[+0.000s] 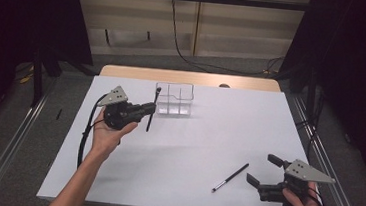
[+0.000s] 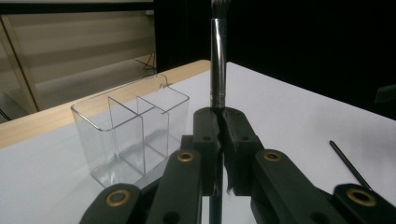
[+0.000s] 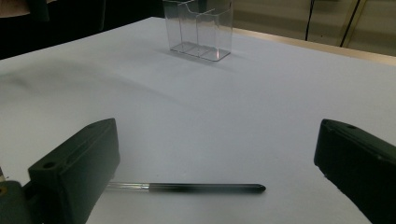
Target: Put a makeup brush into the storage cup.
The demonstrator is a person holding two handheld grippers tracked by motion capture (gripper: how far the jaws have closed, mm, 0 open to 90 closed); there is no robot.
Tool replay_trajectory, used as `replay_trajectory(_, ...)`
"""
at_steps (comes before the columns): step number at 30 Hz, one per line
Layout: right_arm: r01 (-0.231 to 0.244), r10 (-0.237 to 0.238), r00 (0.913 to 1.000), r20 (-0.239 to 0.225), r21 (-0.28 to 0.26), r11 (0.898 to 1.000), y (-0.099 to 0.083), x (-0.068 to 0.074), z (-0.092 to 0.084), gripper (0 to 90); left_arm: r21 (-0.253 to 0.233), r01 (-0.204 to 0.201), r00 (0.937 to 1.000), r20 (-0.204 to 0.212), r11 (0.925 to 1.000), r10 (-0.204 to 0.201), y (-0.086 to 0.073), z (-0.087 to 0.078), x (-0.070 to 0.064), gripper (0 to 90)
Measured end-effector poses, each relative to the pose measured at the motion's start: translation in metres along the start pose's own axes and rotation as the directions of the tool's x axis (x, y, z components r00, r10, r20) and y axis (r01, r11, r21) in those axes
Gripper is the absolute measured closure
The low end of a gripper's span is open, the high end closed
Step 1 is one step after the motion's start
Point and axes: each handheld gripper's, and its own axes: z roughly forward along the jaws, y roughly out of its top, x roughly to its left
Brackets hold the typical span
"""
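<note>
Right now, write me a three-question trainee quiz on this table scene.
1. True or false: the left tool is shut on a brush.
2. How many compartments does the clear box show? A) two B) three C) five
3. What lies on the table by the open right tool?

Key: 1 true. 2 B. 3 a second brush, lying flat and not gripped.

One camera looks down from high up, two ride low and close on the grippers, and all see the clear box (image 1: 173, 99) (image 2: 130, 130) (image 3: 198, 30).
</note>
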Motion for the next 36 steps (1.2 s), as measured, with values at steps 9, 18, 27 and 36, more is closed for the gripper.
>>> replay_trajectory(9,-0.002,0.002,1.0000,0.000,0.000,1.000,0.000,0.000,0.001,0.0,-0.026,-0.007,1.0000,0.004,0.9996,0.008,0.012,0.003,-0.001,84.6)
replay_trajectory(18,-0.001,0.001,1.0000,-0.001,-0.002,1.000,0.000,0.000,0.000,0.0,-0.033,-0.018,0.9998,0.004,0.9993,0.019,0.024,0.005,-0.003,84.5)
replay_trajectory(27,-0.002,0.002,1.0000,0.000,-0.001,1.000,0.000,0.000,0.000,0.0,-0.046,-0.007,1.0000,0.000,0.9989,0.007,0.037,0.010,0.003,84.5)
replay_trajectory(36,-0.003,0.003,1.0000,0.001,-0.002,1.000,0.000,0.000,0.000,0.0,-0.056,-0.013,0.9999,-0.010,0.9984,0.013,0.048,0.020,0.005,84.5)
